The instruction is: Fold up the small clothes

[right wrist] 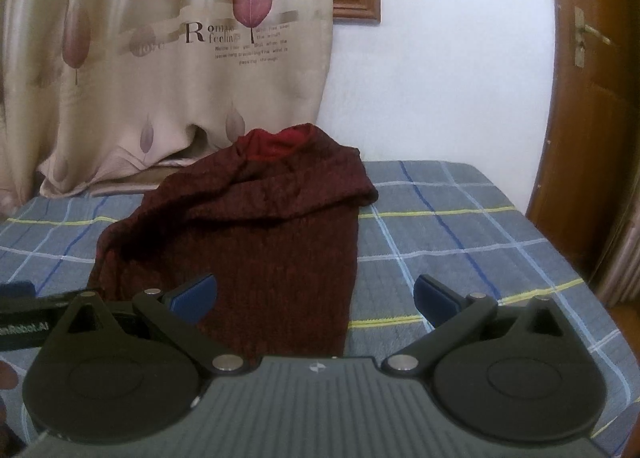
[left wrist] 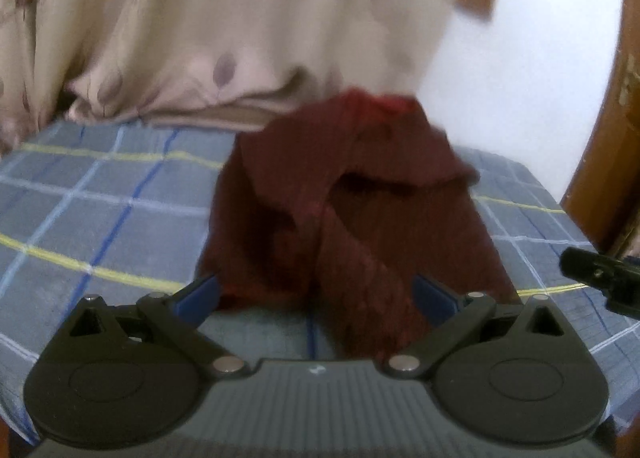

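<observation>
Dark red garment point(right wrist: 256, 234) lying rumpled on the checked bed point(right wrist: 460, 226), long axis running away from both gaping, empty grippers, left gripper point(left wrist: 316, 294) nearer than right gripper point(right wrist: 316, 294)

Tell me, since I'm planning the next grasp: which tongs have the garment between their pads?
The left tongs: the dark red knitted garment lies between them; the right tongs mostly frame bedsheet.

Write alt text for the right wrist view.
A dark red knitted garment lies crumpled on a blue checked bedsheet, just ahead of the right gripper, whose blue-tipped jaws stand open and empty. Behind are a beige leaf-print curtain, a white wall and a wooden door.
</observation>
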Motion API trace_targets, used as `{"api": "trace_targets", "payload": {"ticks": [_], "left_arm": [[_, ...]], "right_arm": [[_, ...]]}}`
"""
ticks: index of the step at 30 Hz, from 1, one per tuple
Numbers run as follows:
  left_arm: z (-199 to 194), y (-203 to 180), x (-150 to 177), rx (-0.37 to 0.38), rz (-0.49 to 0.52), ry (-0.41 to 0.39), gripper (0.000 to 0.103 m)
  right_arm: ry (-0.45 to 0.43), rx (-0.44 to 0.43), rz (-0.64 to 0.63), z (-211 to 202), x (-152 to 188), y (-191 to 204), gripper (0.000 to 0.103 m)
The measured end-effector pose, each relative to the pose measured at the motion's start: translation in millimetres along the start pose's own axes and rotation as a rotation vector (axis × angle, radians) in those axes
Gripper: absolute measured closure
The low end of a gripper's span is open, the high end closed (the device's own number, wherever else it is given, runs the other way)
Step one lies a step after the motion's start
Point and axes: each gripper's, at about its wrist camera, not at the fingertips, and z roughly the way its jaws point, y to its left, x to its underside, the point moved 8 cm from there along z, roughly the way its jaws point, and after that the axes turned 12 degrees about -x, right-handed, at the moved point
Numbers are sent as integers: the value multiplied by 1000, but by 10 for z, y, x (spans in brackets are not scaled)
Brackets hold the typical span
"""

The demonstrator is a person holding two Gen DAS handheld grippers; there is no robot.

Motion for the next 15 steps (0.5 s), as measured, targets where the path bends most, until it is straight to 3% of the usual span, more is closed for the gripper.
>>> {"api": "trace_targets", "payload": {"ticks": [10, 11, 12, 14, 15], "left_arm": [[379, -161, 140, 37, 9, 66, 3], [401, -187, 143, 48, 13, 67, 36], [433, -230, 157, 62, 37, 90, 94], [531, -272, 194, 68, 68, 171, 95], [528, -257, 162, 73, 55, 160, 95]], "right_arm": [[19, 0, 5, 50, 51, -6, 0], [21, 0, 6, 55, 60, -14, 0], [23, 0, 9, 62, 72, -27, 0], [29, 4, 18, 80, 83, -52, 0], [31, 6, 23, 90, 90, -69, 0]]}}
